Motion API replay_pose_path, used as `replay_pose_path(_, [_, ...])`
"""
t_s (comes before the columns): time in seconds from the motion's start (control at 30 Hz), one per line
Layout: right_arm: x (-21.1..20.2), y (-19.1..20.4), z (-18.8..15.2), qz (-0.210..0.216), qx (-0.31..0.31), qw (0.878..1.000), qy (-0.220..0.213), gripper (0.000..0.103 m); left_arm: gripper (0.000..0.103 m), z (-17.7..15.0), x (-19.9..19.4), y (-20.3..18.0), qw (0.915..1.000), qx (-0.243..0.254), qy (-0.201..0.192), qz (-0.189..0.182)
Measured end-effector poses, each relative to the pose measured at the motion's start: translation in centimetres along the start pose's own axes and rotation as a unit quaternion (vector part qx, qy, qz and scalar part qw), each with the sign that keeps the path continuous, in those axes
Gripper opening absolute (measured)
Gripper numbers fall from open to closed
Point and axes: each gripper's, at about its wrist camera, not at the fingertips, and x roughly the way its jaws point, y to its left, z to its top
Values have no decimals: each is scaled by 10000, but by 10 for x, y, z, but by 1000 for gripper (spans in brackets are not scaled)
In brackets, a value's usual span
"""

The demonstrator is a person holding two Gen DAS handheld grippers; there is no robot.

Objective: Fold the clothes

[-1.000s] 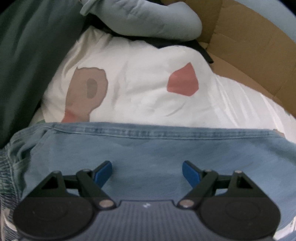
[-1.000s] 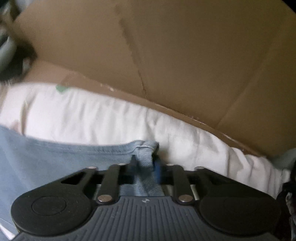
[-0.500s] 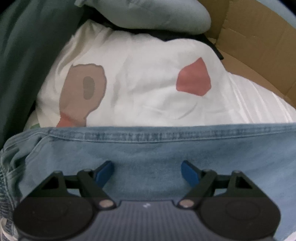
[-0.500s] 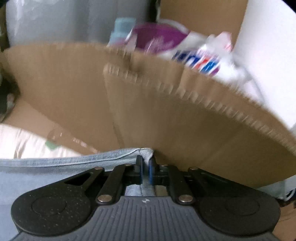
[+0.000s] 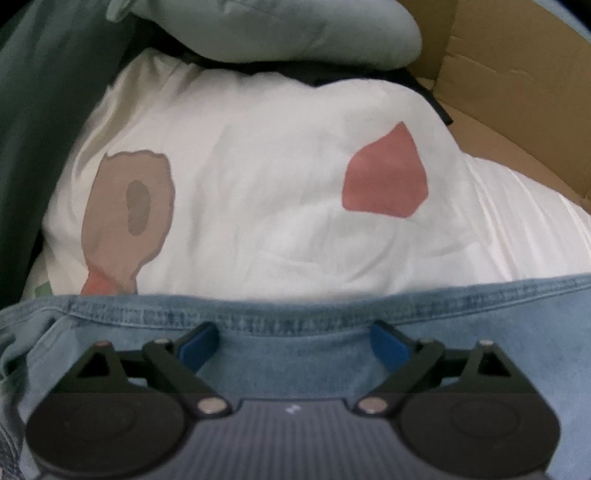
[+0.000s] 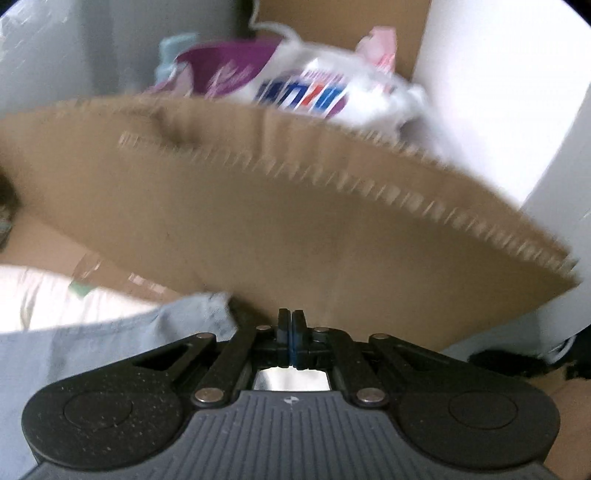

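Note:
Light blue denim jeans point(image 5: 295, 354) lie flat across the bottom of the left wrist view, their stitched hem running left to right. My left gripper point(image 5: 293, 341) hovers open just over the denim, blue pads spread wide with nothing between them. In the right wrist view a corner of the jeans point(image 6: 199, 310) lies to the left of my right gripper point(image 6: 291, 332). Its pads are pressed together with no cloth between them.
A white garment with brown and pink patches point(image 5: 258, 206) lies beyond the jeans, with a pale blue garment point(image 5: 280, 33) and dark green fabric point(image 5: 44, 110) behind. A cardboard box wall point(image 6: 277, 221) rises close in front of the right gripper, with plastic packages point(image 6: 295, 85) behind it.
The right gripper held the denim corner half a second ago; now that corner lies to its left and the pads are shut empty. The left gripper stayed open and drew slightly back along the jeans.

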Motion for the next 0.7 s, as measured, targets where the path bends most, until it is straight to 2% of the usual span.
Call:
replay_pose_path(0.07, [5, 8, -5, 224, 32, 9997, 73, 0, 91, 4, -3, 1, 9999, 79, 39, -52])
replay_pose_path(0.13, [7, 24, -15, 402, -15, 9991, 97, 4, 83, 7, -11, 2, 9997, 199, -20, -129])
replay_pose_path(0.2, [14, 40, -20, 567, -87, 9983, 131, 4, 65, 8, -22, 4, 9992, 313, -138, -209])
replay_pose_path(0.23, [16, 47, -23, 673, -121, 9976, 149, 5, 64, 7, -27, 6, 9990, 319, -160, -262])
replay_pose_path(0.27, [17, 55, -27, 789, -159, 9966, 168, 8, 64, 6, -32, 7, 9989, 315, -167, -315])
replay_pose_path(0.3, [19, 64, -31, 875, -235, 9957, 204, 24, 64, 4, -36, 8, 9987, 318, -174, -359])
replay_pose_path(0.37, [24, 82, -39, 987, -447, 9937, 274, 45, 64, -2, -41, 11, 9983, 360, -193, -425])
replay_pose_path(0.5, [33, 115, -58, 1090, -967, 9887, 359, 46, 64, -21, -39, 0, 9979, 387, -102, -518])
replay_pose_path(0.63, [47, 146, -76, 1118, -1435, 9822, 465, 46, 64, -32, -30, -8, 9984, 435, -105, -338])
replay_pose_path(0.7, [54, 153, -78, 1044, -1362, 9845, 362, 46, 72, -30, -27, -12, 9988, 403, -89, -269])
